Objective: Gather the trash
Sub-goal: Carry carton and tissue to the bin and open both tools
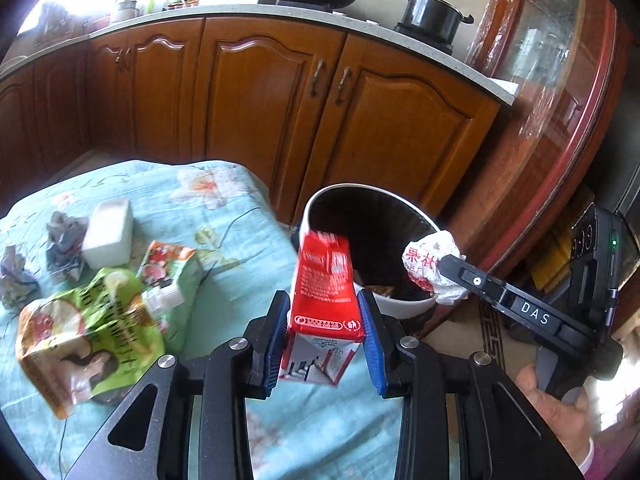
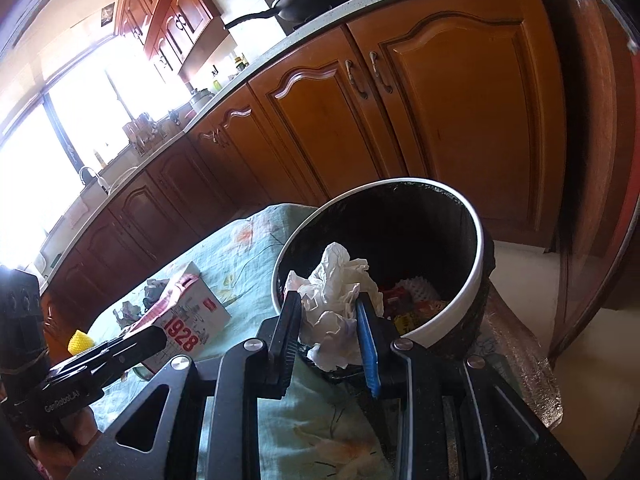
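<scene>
The left gripper clamps a red carton beside the bin rim; the right gripper pinches crumpled paper over its mouth.

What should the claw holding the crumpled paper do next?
Probably open. The right claw is shut on the crumpled paper right at the trash bin rim, over other rubbish inside, so letting go should drop it in.
</scene>
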Demonstrator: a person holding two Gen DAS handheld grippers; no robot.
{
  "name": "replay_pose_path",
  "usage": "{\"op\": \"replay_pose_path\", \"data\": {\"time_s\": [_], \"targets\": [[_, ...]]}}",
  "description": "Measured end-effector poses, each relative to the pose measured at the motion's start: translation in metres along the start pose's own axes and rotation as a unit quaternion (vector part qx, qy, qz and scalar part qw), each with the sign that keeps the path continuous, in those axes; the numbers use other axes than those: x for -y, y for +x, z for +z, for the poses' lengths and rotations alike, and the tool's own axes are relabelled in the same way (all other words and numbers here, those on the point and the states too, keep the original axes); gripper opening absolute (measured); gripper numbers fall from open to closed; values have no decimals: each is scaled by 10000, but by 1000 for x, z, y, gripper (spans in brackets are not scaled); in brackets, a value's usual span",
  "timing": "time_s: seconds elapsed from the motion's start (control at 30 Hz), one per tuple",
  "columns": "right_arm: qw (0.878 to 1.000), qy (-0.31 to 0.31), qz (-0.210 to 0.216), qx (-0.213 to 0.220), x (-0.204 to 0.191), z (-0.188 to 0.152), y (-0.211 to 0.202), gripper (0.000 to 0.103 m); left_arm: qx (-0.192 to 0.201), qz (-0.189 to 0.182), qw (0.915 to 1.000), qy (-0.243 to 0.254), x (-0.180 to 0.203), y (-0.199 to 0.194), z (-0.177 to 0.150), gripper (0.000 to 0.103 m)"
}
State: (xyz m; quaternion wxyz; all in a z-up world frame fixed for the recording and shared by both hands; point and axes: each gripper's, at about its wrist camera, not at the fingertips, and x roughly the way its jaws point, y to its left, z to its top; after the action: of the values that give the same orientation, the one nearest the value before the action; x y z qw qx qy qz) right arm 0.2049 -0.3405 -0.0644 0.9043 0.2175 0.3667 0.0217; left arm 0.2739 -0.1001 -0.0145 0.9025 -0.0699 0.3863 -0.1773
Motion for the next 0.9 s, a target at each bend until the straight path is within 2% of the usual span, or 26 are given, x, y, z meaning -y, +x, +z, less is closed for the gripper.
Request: {"op": "replay_pose_path", "data": {"time_s": [0.43,0.77,0.87,0.9], "targets": [[9997,-36,-244,43,24,28,15,28,187,-122,9991,368,32,53,39,32],[9992,-38,-379,-148,41,39,37,29,-38,-36,9991,421,42,107,56,32],[9991,-12,-353,-234,43,39,41,34,-160,-106,9990,401,44,119,58,33],[9991,3,-337,-245,44,39,42,41,-179,-101,9990,395,44,120,58,35]]}}
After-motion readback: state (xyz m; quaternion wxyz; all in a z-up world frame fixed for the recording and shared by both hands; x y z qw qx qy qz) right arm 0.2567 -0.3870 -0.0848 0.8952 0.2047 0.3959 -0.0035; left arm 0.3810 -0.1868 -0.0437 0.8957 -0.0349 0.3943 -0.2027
